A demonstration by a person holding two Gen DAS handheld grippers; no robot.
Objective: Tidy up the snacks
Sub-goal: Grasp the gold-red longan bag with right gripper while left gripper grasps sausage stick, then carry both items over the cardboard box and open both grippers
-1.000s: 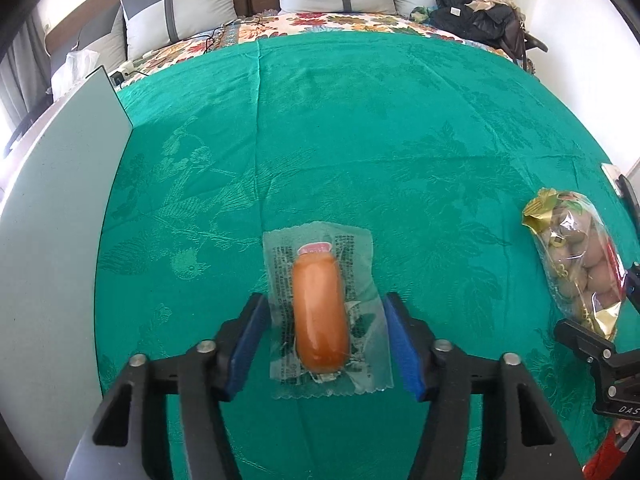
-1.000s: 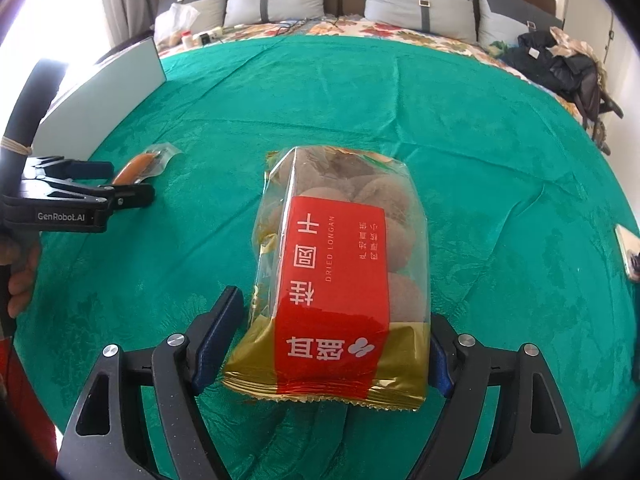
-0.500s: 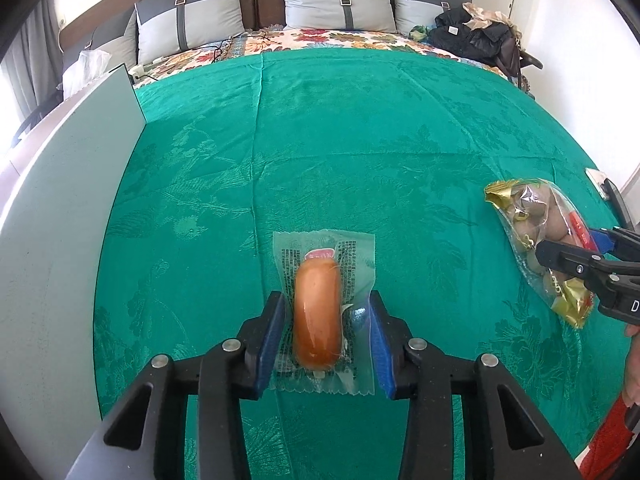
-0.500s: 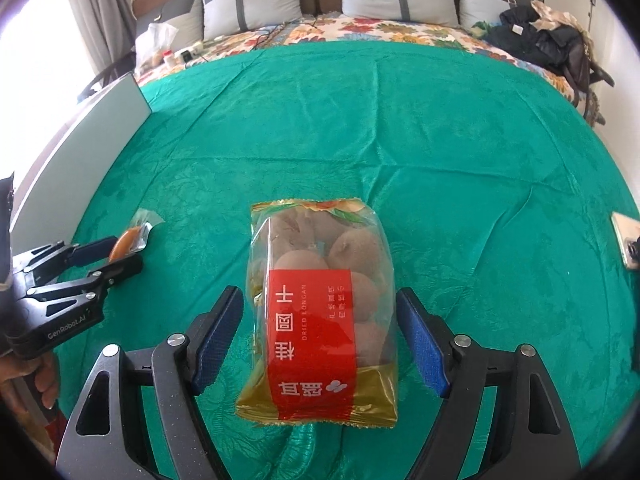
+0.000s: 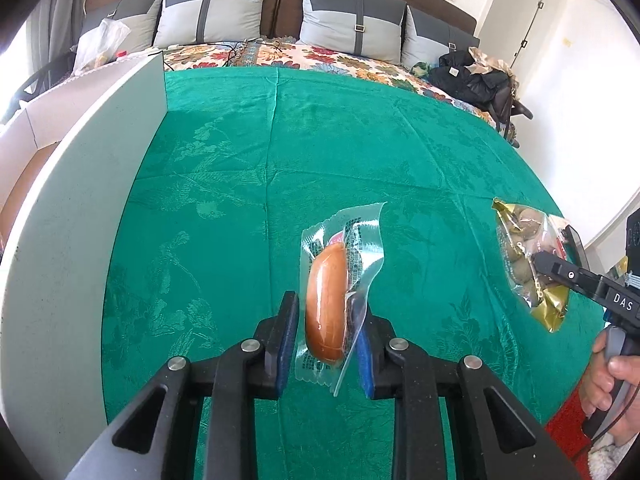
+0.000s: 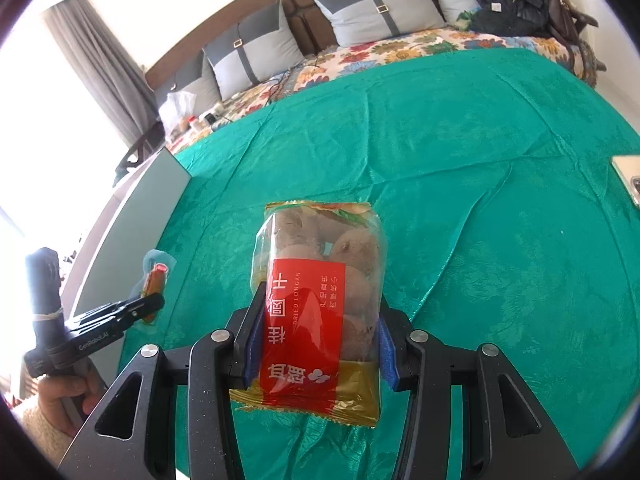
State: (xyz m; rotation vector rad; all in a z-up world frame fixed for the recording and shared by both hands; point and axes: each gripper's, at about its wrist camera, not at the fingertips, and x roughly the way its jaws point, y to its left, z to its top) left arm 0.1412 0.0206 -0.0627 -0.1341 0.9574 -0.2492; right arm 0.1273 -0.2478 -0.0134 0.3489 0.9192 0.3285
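Observation:
My left gripper [image 5: 326, 340] is shut on an orange sausage in a clear wrapper [image 5: 328, 304] and holds it lifted above the green cloth [image 5: 280, 168]. My right gripper [image 6: 316, 344] is shut on a bag of dried longan with a red label [image 6: 316, 300], also lifted off the cloth. The longan bag shows at the right of the left wrist view [image 5: 528, 256]. The sausage shows at the left of the right wrist view [image 6: 154, 280].
A white box with a tall side wall [image 5: 80, 216] stands at the left edge of the cloth; its wall also shows in the right wrist view [image 6: 132, 236]. A phone [image 6: 628, 184] lies at the right. Pillows [image 5: 352, 24] and dark clothes [image 5: 476, 76] lie behind.
Both grippers have shut on their snacks and lifted them off the cloth. The sausage packet has tilted onto its edge in the left gripper.

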